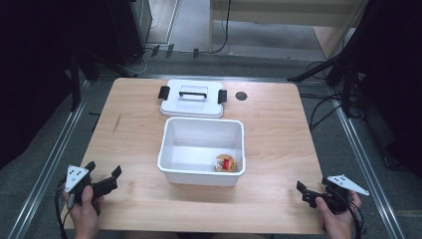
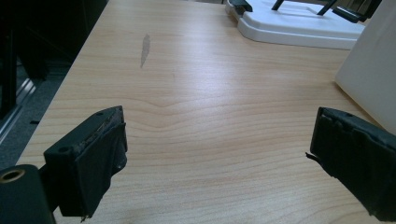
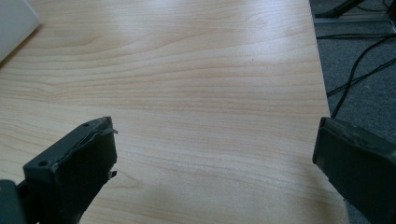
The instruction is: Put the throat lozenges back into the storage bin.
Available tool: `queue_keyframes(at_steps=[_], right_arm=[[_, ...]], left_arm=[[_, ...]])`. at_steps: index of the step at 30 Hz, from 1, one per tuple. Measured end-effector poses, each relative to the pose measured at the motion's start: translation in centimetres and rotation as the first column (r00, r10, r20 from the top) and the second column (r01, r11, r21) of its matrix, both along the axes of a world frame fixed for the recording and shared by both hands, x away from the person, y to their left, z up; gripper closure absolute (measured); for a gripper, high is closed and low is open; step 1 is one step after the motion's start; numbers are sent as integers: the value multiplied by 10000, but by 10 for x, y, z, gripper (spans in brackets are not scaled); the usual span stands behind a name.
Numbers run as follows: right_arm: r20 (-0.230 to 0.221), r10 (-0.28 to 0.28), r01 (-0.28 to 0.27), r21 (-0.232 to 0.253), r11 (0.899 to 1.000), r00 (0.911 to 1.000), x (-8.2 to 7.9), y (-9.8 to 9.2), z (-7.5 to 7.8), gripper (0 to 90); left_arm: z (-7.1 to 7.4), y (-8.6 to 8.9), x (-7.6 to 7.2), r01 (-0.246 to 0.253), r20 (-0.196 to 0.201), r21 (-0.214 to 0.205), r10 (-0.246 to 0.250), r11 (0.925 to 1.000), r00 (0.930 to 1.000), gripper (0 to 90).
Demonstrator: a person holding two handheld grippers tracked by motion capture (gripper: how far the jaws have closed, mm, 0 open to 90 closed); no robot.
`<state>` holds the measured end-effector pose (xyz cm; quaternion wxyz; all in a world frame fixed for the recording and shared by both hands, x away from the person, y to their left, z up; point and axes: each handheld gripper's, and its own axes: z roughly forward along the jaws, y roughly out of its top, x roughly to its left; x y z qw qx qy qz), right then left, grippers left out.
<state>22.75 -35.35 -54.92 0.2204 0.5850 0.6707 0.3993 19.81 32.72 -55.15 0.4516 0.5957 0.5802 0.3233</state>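
Lid [image 1: 192, 98] lies flat on the table [image 1: 278, 139], beyond the white bin [image 1: 201, 150], ahead and to the right of the left gripper [image 1: 103, 180]; a small snack pack [image 1: 225, 163] already sits inside. Closing the bin seems left. Both grippers, right gripper [image 1: 308, 194] included, gape wide and empty over pale wood; dark floor and cables surround.
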Motion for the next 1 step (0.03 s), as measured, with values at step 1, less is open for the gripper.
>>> queue_keyframes(at_steps=[1], right_arm=[[-23, -3, 3, -2, 10000, 10000, 0, 0, 0, 0]], left_arm=[[0, 0, 0, 0, 0, 0, 0, 10000, 10000, 42]])
